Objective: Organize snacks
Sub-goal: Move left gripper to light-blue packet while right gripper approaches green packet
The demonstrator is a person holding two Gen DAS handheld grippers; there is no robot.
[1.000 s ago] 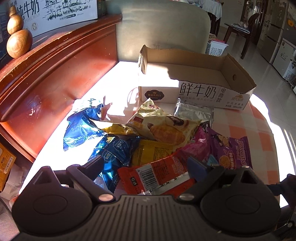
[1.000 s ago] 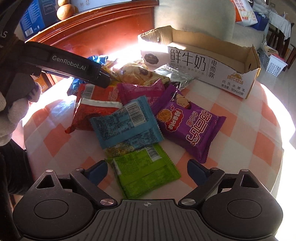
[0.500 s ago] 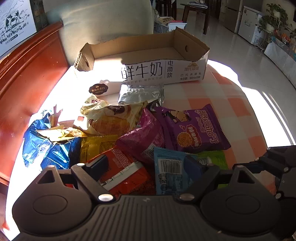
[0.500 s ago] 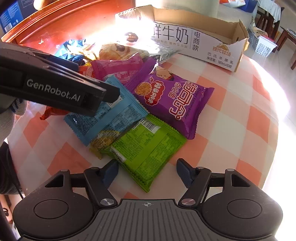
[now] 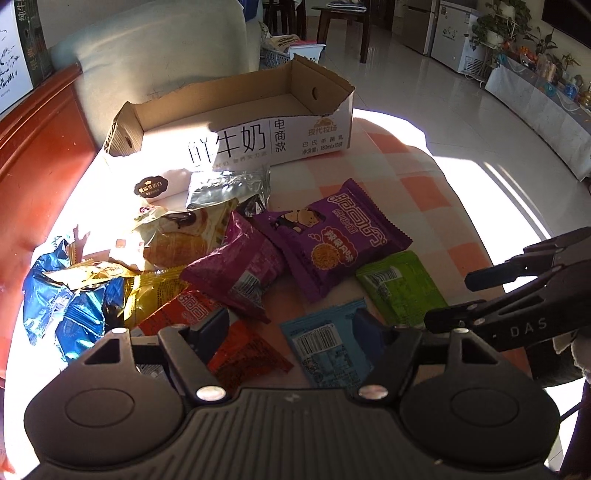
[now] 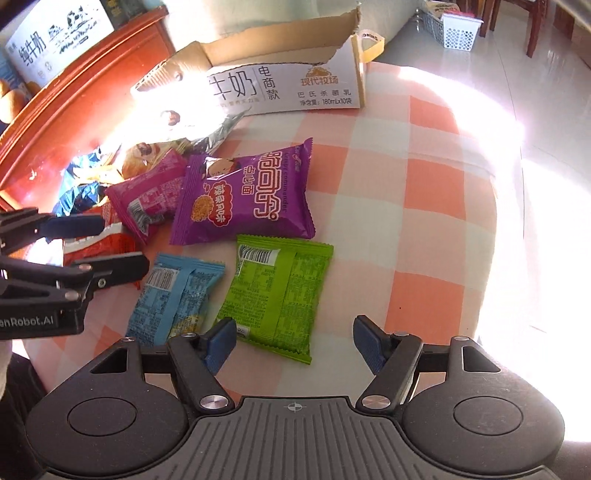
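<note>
- This is a home, a living room.
- There is a shiny tiled floor (image 5: 424,99), a wooden chair (image 5: 343,26), potted plants (image 5: 495,22) and a checked tablecloth (image 6: 424,184).

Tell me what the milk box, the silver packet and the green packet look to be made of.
Milk box: corrugated cardboard, matte; brown inside, torn rim. Silver packet: likely metallised foil film; mirror glints, creases. Green packet: apparently thin printed plastic film, slight sheen; serrated ends, back seam.
</note>
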